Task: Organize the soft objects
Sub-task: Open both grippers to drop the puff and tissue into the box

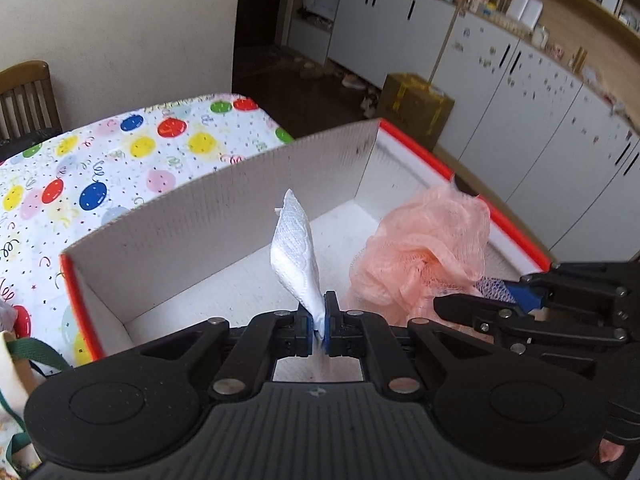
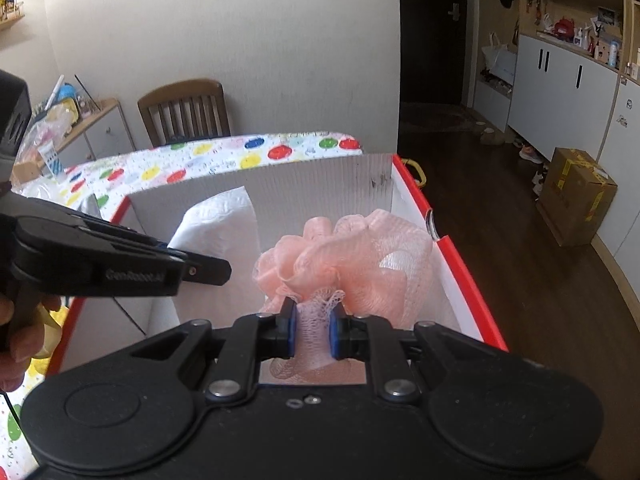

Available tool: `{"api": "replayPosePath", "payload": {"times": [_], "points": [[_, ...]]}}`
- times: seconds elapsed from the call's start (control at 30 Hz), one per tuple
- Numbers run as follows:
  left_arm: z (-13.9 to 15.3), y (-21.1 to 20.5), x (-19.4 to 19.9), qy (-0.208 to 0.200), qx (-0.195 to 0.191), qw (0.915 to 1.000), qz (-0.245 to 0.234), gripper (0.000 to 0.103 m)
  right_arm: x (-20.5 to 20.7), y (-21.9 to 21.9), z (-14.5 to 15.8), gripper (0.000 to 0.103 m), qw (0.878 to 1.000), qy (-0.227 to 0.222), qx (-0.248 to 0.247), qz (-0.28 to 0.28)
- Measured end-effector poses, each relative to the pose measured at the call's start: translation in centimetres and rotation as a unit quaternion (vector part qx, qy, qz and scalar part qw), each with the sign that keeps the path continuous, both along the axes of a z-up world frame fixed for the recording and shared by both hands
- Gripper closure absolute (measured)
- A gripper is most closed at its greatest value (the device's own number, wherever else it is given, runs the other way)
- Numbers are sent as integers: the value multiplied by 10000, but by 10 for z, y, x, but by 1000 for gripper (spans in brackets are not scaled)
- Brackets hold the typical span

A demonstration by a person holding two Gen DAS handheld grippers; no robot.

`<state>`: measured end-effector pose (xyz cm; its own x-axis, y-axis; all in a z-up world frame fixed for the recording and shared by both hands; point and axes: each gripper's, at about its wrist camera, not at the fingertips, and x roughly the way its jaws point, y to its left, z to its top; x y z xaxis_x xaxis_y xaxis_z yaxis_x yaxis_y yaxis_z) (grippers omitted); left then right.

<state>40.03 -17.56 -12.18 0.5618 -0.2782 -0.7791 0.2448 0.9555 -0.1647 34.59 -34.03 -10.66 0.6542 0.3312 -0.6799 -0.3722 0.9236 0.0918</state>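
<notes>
Both grippers are loaded over an open cardboard box (image 1: pixel 224 204): at the bottom centre of the left wrist view, the left gripper (image 1: pixel 319 320) is clamped on the lower tip of a folded white paper towel (image 1: pixel 294 254), which stands upright from the jaws, its long axis pointing up the frame toward the box's far wall. Just to its right, the right gripper (image 2: pixel 312 330) pinches the gathered neck of a peach mesh bath pouf (image 2: pixel 352 252), the bulk of it billowing ahead of the jaws above the box's right side, near the red-edged rim (image 2: pixel 460 276). Both items appear to hang directly above the box interior, so release looks to be straight down. Beyond lies the balloon-print counter (image 1: pixel 80 160).
</notes>
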Motion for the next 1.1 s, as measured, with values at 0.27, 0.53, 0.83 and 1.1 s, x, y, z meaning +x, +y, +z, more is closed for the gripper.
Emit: {"api": "replayPosePath", "payload": {"times": [0.27, 0.53, 0.83, 1.1], "points": [[-21, -1, 14, 492, 33, 9988, 59, 98, 13, 2, -15, 85, 9989, 443, -73, 115], [-27, 0, 20, 766, 132, 9969, 140, 97, 18, 4, -20, 77, 9979, 635, -121, 86], [-22, 1, 15, 655, 70, 9978, 123, 36, 15, 1, -16, 57, 9983, 577, -87, 8], [-1, 3, 2, 285, -10, 9996, 68, 25, 2, -4, -3, 40, 9989, 448, -27, 90]]}}
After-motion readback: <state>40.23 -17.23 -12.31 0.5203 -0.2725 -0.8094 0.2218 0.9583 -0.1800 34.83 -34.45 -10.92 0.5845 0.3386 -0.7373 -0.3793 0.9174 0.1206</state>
